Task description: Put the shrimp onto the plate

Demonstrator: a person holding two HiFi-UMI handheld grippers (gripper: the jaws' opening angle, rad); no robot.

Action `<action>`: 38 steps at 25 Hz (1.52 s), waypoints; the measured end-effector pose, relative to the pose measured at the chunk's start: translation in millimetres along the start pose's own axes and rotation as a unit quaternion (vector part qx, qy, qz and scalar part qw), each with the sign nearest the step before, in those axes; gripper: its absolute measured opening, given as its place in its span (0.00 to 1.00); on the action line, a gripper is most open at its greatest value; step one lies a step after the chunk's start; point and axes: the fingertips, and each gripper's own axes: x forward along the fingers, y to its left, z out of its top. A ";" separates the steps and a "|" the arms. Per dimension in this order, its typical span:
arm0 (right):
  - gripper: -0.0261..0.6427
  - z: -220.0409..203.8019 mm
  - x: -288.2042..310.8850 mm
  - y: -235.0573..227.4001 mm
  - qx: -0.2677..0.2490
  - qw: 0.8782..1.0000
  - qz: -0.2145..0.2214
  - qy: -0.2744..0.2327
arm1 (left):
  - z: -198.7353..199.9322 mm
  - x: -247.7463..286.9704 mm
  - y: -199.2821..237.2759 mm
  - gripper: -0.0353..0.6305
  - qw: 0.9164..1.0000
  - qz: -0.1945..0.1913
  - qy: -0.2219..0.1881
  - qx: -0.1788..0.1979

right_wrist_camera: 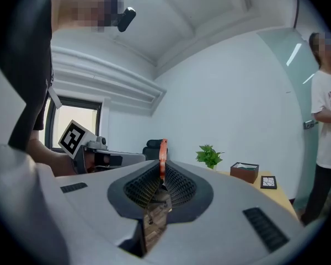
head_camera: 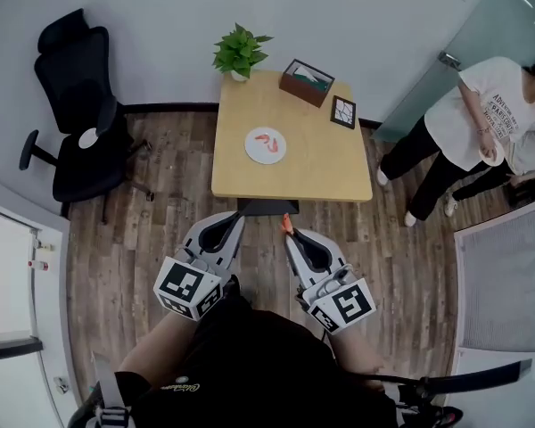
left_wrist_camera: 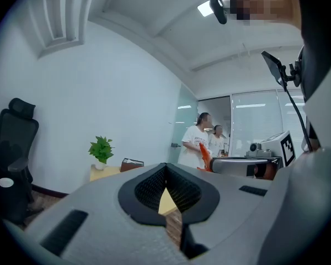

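Observation:
A white plate lies on the wooden table, with orange shrimp on it. Both grippers hang over the wood floor, short of the table's near edge. My right gripper is shut on another orange shrimp, which sticks up from its tips. It also shows in the left gripper view as an orange shrimp. My left gripper is shut with nothing in it, level with the right one.
On the table's far side stand a potted plant, a brown tissue box and a small framed picture. A black office chair stands left. Two people stand by a glass door at right.

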 end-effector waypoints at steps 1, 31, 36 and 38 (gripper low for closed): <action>0.08 0.9 13.8 -3.3 -0.001 1.000 -0.001 0.002 | 1.9 3.5 12.9 0.05 1.000 -0.001 0.000 -0.001; 0.08 -8.2 168.9 -120.9 0.025 1.000 0.011 0.006 | 4.7 141.8 145.2 0.06 0.999 -0.009 0.037 -0.011; 0.08 -1.9 169.5 -170.9 0.028 0.999 0.018 -0.001 | 11.5 191.5 144.6 0.06 0.999 0.003 0.039 -0.007; 0.08 2.1 169.5 -190.0 0.030 0.999 0.023 -0.006 | 15.8 209.2 141.8 0.06 0.999 0.006 0.042 -0.001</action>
